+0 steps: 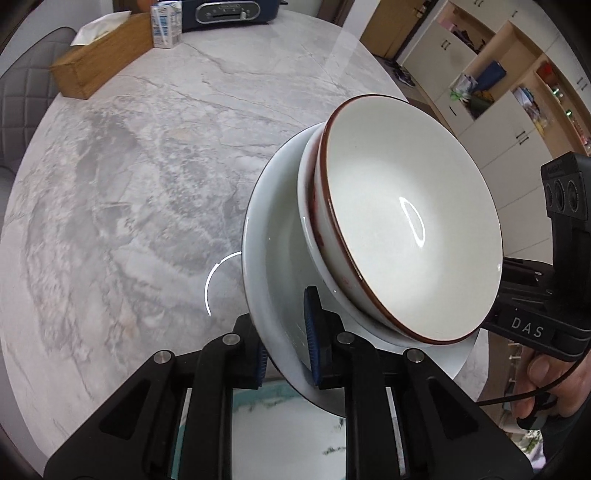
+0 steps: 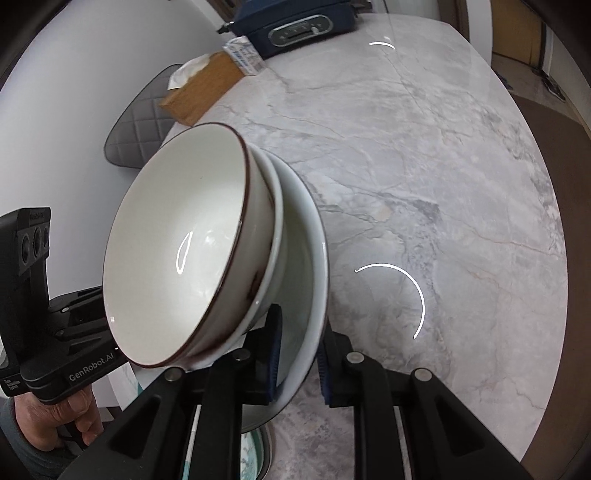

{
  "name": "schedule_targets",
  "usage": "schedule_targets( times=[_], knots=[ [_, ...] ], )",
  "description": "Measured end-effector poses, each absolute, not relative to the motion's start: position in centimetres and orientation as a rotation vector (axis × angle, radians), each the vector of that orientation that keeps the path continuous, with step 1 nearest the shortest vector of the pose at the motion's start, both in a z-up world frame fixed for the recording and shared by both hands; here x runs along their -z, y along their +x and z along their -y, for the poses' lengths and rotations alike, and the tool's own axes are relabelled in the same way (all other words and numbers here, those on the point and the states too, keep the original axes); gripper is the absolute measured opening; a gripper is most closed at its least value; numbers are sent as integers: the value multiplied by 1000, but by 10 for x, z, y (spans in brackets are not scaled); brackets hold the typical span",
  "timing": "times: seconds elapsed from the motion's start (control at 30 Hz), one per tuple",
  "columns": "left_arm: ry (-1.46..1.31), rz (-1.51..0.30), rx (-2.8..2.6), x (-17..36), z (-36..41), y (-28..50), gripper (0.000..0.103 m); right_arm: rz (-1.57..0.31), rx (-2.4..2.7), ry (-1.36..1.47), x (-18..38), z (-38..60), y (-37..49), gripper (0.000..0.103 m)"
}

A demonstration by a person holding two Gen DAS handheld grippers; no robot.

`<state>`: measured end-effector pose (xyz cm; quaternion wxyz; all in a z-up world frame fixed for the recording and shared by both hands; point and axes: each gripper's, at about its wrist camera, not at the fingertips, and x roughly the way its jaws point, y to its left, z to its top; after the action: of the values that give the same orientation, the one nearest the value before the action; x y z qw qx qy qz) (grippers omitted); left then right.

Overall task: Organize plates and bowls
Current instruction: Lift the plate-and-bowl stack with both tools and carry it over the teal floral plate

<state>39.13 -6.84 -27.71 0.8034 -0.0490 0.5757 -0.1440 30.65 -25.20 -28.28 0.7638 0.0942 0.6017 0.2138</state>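
A stack of dishes is held tilted above the marble table: a pale plate at the bottom, a white bowl on it, and a cream bowl with a brown rim on top. My left gripper is shut on the plate's near rim. My right gripper is shut on the same plate at its opposite rim. The brown-rimmed bowl shows in the right wrist view too. Each gripper's body appears in the other's view, at the frame's edge.
A wooden tissue box, a small carton and a dark blue appliance stand at the table's far edge. A grey padded chair stands beside the table. Shelves and cupboards line the room at right.
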Motion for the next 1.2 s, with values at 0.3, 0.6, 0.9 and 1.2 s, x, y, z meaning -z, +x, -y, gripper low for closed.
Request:
schedule_targets(
  times=[0.3, 0.6, 0.9, 1.2],
  knots=[
    [-133, -1204, 288, 251, 34, 329, 15, -1279, -488, 162, 256, 222, 260, 20],
    [-135, -1220, 290, 260, -5, 260, 15, -1321, -466, 170, 264, 188, 188, 20],
    [-114, -1258, 305, 293, -13, 223, 13, -1349, -422, 163, 283, 177, 149, 20],
    [-107, -1292, 309, 316, -12, 222, 13, -1398, -397, 169, 311, 180, 134, 20]
  ],
)
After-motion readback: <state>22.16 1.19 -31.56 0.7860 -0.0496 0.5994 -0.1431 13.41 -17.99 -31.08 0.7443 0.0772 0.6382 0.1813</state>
